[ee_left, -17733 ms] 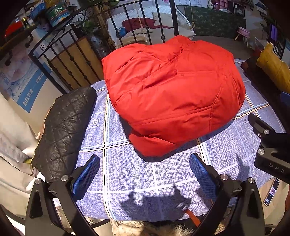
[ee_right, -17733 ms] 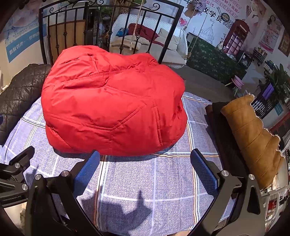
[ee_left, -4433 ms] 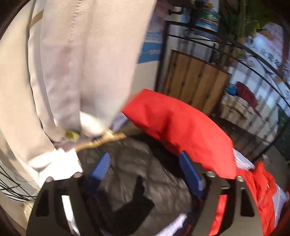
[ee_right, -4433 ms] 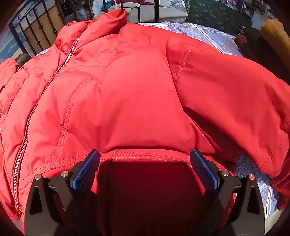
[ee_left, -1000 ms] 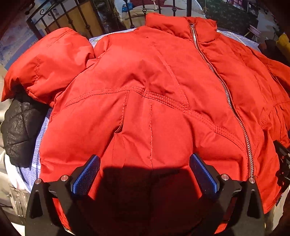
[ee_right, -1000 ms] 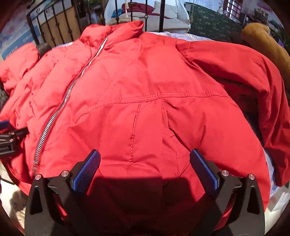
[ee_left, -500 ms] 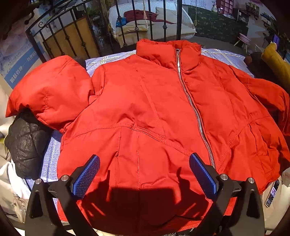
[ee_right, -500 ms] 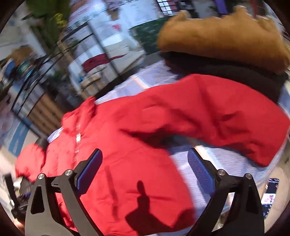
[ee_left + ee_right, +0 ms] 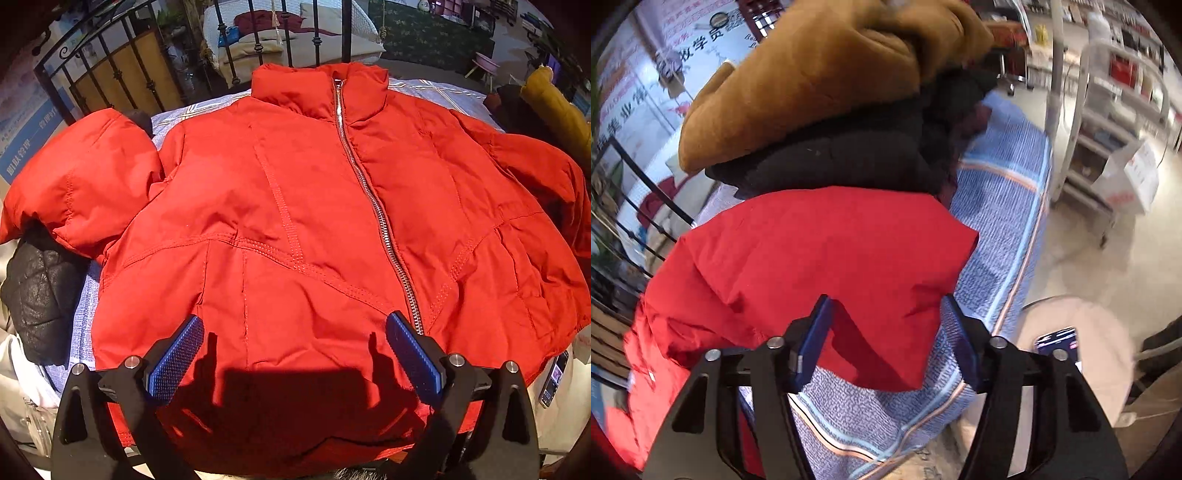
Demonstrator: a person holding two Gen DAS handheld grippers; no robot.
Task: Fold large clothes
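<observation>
Swung away from the jacket's front since a second ago and now aimed at the right sleeve (image 9: 827, 258) of the puffy red zip-up jacket (image 9: 295, 221); right gripper (image 9: 886, 343) with jaws just been closing, standing half apart, sleeve's cuff end between the blue pads (image 9: 812, 343). Hard to tell whether those pads press on the cloth or only flank it. Left gripper (image 9: 293, 354) lifted back a little from the hem, jaws spread wide over the jacket's near edge, nothing between them but the fabric below.

Spread flat, front up and zipped, on the blue-and-white checked bedcover (image 9: 85, 295), collar at the far side by the black iron bed rail (image 9: 255, 40). Left sleeve (image 9: 81, 173) bunched up and draped over a black quilted garment (image 9: 40, 288) at the left edge; cuff of that sleeve hidden. Near hem partly lost in the gripper's shadow. Right sleeve cut off at the frame edge in the left view.

Beyond the right sleeve, a mustard-brown padded coat (image 9: 820, 81) stacked on a dark garment (image 9: 849, 155), lying right at the sleeve's far side. Off the bed's right edge, a phone with a lit screen (image 9: 1056, 339) on a pale round surface (image 9: 1089, 354), blurred. Background shelving smeared by motion.
</observation>
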